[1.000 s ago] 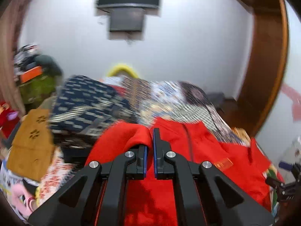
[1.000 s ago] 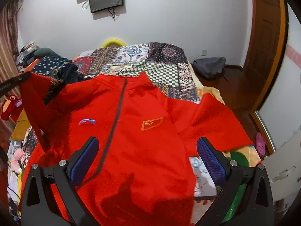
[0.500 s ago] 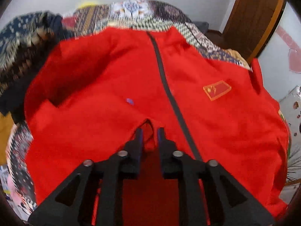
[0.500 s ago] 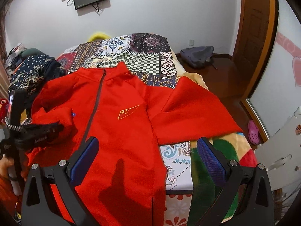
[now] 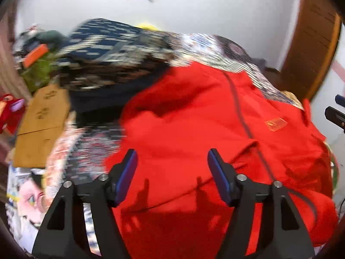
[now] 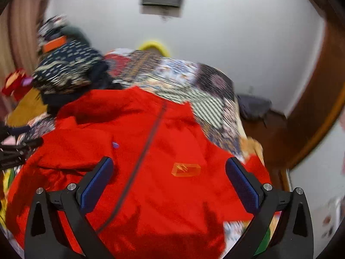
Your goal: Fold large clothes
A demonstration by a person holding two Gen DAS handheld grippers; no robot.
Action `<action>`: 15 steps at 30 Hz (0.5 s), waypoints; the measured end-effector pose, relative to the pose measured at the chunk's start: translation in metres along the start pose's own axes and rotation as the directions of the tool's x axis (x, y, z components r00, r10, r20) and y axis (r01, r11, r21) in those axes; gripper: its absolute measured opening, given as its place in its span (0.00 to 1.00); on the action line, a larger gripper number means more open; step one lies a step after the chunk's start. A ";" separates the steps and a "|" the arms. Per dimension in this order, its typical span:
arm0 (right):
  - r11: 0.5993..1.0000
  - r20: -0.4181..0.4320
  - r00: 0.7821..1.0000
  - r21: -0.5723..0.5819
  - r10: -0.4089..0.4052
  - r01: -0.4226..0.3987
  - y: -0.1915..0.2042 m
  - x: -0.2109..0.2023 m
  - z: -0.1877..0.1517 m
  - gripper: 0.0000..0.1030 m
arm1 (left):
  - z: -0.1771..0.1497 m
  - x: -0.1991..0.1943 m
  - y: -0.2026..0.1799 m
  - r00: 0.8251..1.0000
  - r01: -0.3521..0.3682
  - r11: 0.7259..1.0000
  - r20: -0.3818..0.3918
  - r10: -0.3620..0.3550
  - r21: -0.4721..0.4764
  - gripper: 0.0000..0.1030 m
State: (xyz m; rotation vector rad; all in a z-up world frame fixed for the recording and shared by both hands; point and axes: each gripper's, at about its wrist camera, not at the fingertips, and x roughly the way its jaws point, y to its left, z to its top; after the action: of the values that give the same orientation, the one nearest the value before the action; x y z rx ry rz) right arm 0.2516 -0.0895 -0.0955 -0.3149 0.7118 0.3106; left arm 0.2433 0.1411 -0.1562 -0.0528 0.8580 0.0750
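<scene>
Fingers [image 5: 129, 168] of your left gripper [image 5: 172, 170] have just been opening and now stand spread, nothing between them — the red jacket [image 5: 204, 129] lies just below and beyond them on the bed [image 5: 215, 49]. Your right gripper [image 6: 170, 179] is spread wide too and grips nothing, hanging over the jacket's chest near the yellow badge [image 6: 185, 169].

The jacket lies face up with its long axis running away from you: the dark zip [image 6: 151, 138] goes from the near hem up to the collar at the far end, by the patterned bedspread. Its left sleeve looks folded in across the body, right under your left fingers. The right sleeve [image 6: 254, 168] spreads out toward the bed's right edge, just right of your right gripper's fingers. My read is that the right sleeve comes next, and your right hand is much the nearer one — the left would have to cross the zip.
</scene>
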 end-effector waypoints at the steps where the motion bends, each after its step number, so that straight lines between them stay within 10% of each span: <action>1: 0.999 -0.003 1.000 -0.031 0.016 -0.016 0.010 0.002 0.003 1.00 | -0.003 -0.006 0.012 1.000 -0.012 1.000 0.010 0.012 -0.021 0.67; 15: 0.861 -0.318 0.926 -0.393 0.201 -0.322 0.172 0.082 0.006 0.99 | -0.070 -0.023 0.120 0.994 -0.111 0.967 -0.040 0.104 -0.229 0.68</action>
State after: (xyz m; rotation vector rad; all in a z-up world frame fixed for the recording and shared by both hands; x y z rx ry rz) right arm 0.2482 0.0827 -0.1764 -0.7038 0.9536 0.7074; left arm 0.1651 0.2544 -0.1866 -0.2257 0.8770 0.2766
